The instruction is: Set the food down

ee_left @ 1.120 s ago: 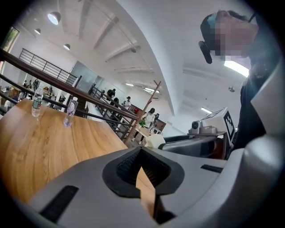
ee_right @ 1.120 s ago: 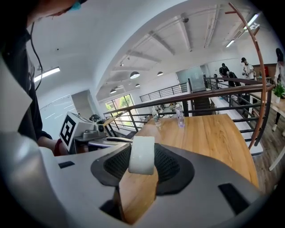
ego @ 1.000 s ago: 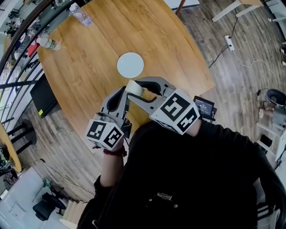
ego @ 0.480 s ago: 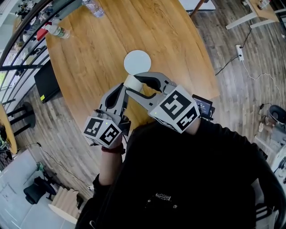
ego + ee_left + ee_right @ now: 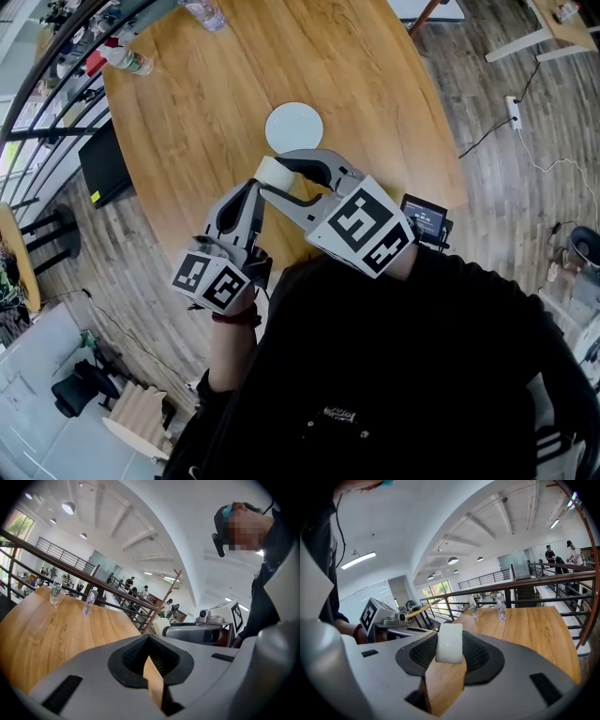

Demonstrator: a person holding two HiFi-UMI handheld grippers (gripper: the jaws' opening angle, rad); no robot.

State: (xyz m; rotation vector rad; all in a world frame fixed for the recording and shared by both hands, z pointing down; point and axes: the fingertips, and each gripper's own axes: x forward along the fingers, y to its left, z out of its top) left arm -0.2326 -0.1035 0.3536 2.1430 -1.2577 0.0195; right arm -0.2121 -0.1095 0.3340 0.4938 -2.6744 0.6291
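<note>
My right gripper [image 5: 276, 174] is shut on a white, soft block of food [image 5: 274, 172], held above the round wooden table [image 5: 206, 122], just short of the white plate [image 5: 293, 127]. In the right gripper view the food [image 5: 449, 642] is pinched upright between the dark pads, with the table beyond it. My left gripper [image 5: 251, 190] hangs close to the left of it, lower in the head view. Its jaws are together and hold nothing; only a thin sliver of table shows between them in the left gripper view [image 5: 151, 667].
Two water bottles [image 5: 126, 60] [image 5: 202, 13] stand at the table's far edge by a railing. A black flat panel [image 5: 100, 165] sits at the table's left side. A small black device with a screen [image 5: 424, 217] lies by my right arm. A power strip [image 5: 513, 103] lies on the floor.
The head view has shifted, so the table and plate sit a little higher and further right. Both grippers keep the same stance, and the food stays pinched near the plate.
</note>
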